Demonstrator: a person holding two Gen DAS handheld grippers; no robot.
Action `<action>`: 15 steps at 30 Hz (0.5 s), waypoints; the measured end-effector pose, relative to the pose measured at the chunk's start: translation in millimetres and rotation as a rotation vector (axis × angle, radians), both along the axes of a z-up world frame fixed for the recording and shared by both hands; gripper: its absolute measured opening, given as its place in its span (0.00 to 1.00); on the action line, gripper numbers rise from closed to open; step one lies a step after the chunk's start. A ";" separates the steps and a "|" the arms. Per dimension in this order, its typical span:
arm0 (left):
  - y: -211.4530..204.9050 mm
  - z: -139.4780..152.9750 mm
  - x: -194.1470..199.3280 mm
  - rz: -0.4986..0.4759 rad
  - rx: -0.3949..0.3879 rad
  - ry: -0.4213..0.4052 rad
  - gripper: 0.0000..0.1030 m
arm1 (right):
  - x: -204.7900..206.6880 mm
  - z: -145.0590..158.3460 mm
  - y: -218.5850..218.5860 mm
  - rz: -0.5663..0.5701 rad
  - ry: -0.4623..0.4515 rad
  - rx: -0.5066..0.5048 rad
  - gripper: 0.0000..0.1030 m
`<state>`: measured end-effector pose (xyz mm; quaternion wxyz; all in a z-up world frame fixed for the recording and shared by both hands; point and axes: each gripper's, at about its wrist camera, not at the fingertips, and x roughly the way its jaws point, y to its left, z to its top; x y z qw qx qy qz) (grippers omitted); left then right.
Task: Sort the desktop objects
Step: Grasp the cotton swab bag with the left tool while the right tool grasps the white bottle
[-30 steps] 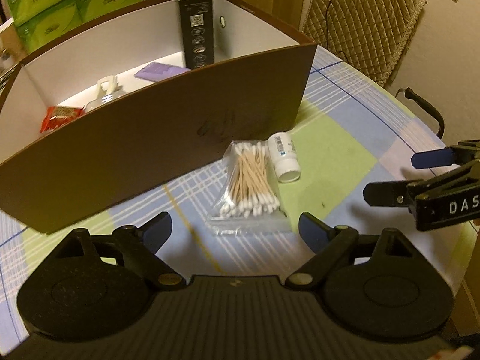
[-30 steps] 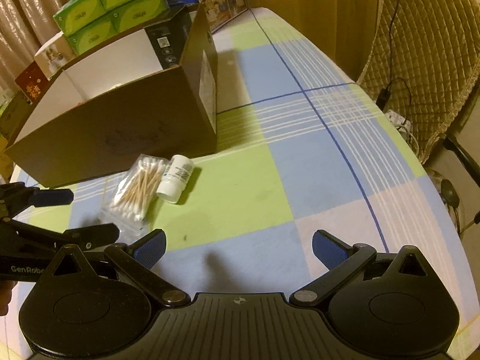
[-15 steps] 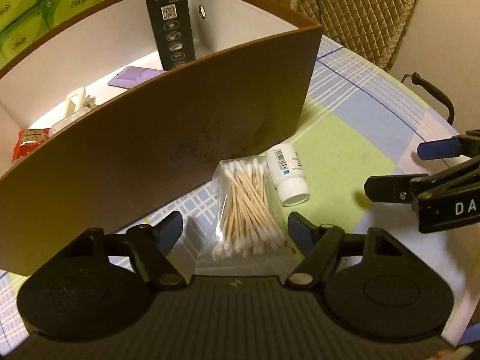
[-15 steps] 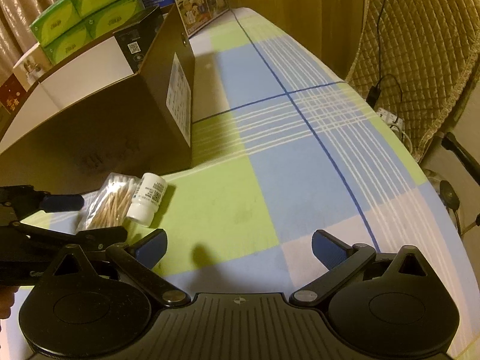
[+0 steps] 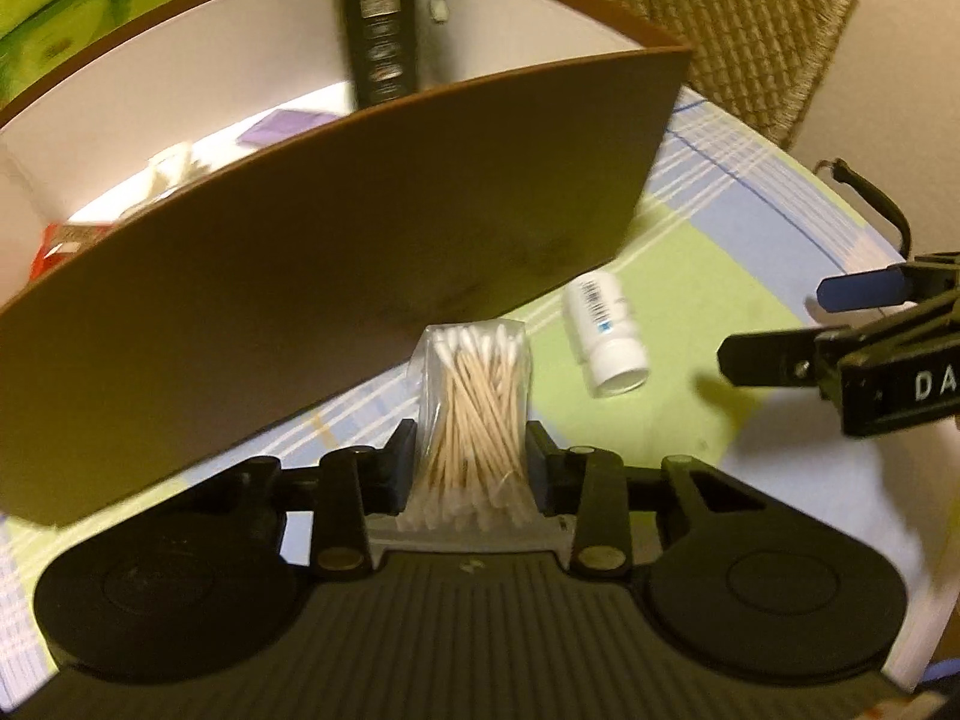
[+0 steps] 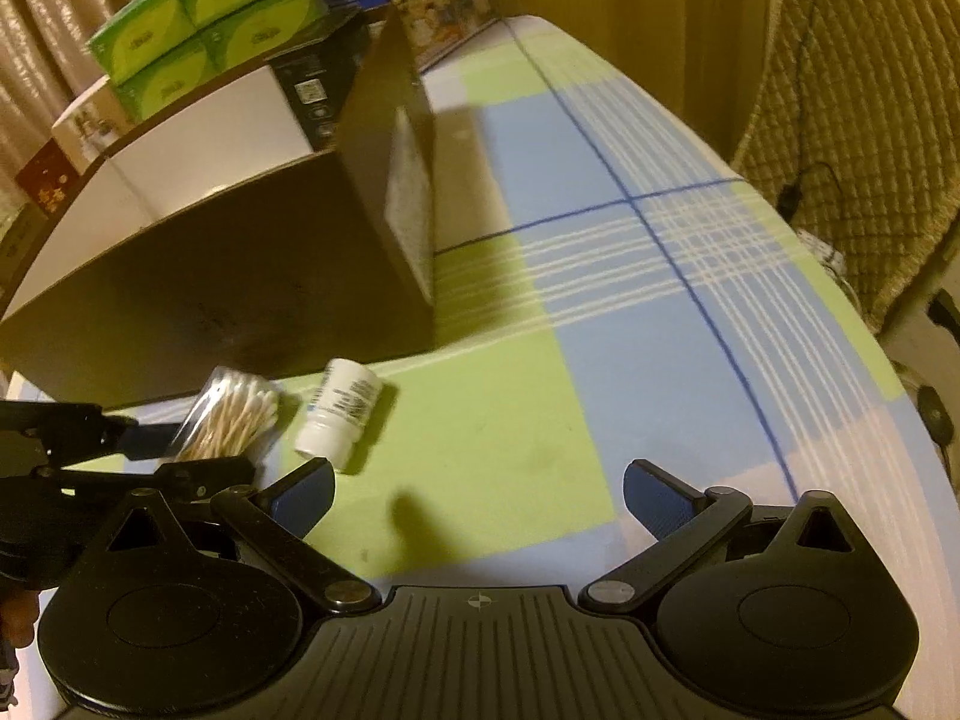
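A clear bag of cotton swabs (image 5: 474, 396) lies on the checked tablecloth just in front of the brown cardboard box (image 5: 360, 276). My left gripper (image 5: 468, 456) is closing on it, and both pads press the bag's sides, which look squeezed. The right wrist view shows the same bag (image 6: 234, 414) between the left gripper (image 6: 180, 456) fingers. A white pill bottle (image 5: 606, 330) lies on its side right of the bag, untouched. My right gripper (image 6: 480, 495) is open and empty, with the bottle (image 6: 339, 414) just ahead of its left finger. It also shows at the right edge as the right gripper (image 5: 810, 324).
The box (image 6: 240, 300) holds a tall black carton (image 5: 378, 24), a purple item (image 5: 282, 126) and a red packet (image 5: 54, 246). Green tissue packs (image 6: 204, 18) are stacked behind it. A quilted chair (image 6: 840, 120) stands past the table's right edge.
My left gripper came forward and down over the swab bag and its jaws closed from wide open onto the bag. My right gripper moved nearer the white bottle, still open.
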<state>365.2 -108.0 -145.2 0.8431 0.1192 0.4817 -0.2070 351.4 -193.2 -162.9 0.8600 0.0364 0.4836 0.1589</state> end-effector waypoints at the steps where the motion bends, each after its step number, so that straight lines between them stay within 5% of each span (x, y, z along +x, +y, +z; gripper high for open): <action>1: 6.8 -0.1 -1.3 0.021 -0.001 0.002 0.31 | 1.0 -0.2 2.9 0.009 -0.001 0.000 0.98; 7: 51.5 0.5 -5.9 0.174 0.011 0.012 0.31 | 6.8 -2.0 22.5 0.070 -0.009 0.004 0.96; 15: 97.8 4.1 -10.8 0.336 0.038 0.023 0.31 | 19.3 -8.1 53.7 0.157 -0.026 0.010 0.71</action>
